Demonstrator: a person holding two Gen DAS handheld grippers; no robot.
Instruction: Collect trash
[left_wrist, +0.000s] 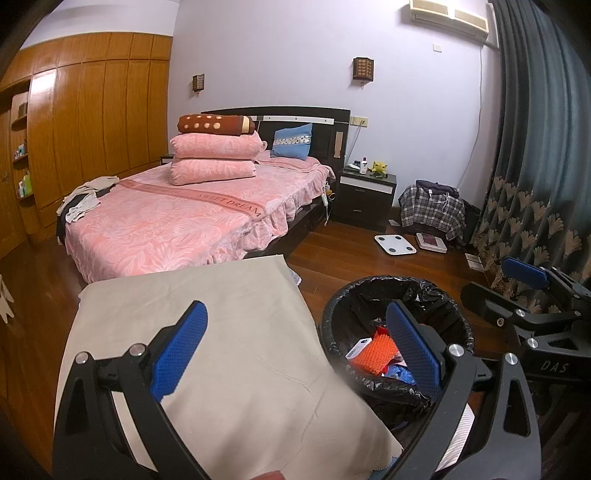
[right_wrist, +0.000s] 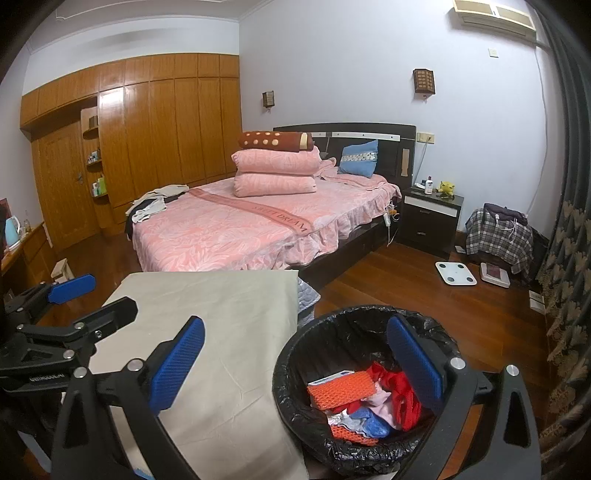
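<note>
Hovering side by side above the near edge of the tabletop (right_wrist: 221, 332), both tools stand released with nothing between their fingers. The left hand-held gripper (left_wrist: 295, 354) has its jaws spread wide: one blue pad sits over the beige cloth, the other over the bin. The right hand-held gripper (right_wrist: 295, 365) is spread in the same way, one pad over the cloth, the other over the bin's far rim.

The trash (right_wrist: 354, 402) lies inside the trash bin (right_wrist: 291, 354), below and between the right tool's fingers. It includes an orange ridged piece (right_wrist: 341, 389), red crumpled material, blue and pink scraps and a small white-and-blue box (left_wrist: 360, 346).

The bin is round, lined with a crinkled black plastic bag (left_wrist: 428, 291), and stands just beside the right edge of the tabletop. The tabletop's cloth is smooth, with faint creases, and bare.

Beyond the far edge stands a bed (right_wrist: 236, 229) with a pink patterned cover and stacked folded blankets. A dark nightstand (right_wrist: 430, 218), a white floor scale (right_wrist: 455, 273) and a plaid garment (right_wrist: 496, 232) occupy the wooden floor near the curtain.
</note>
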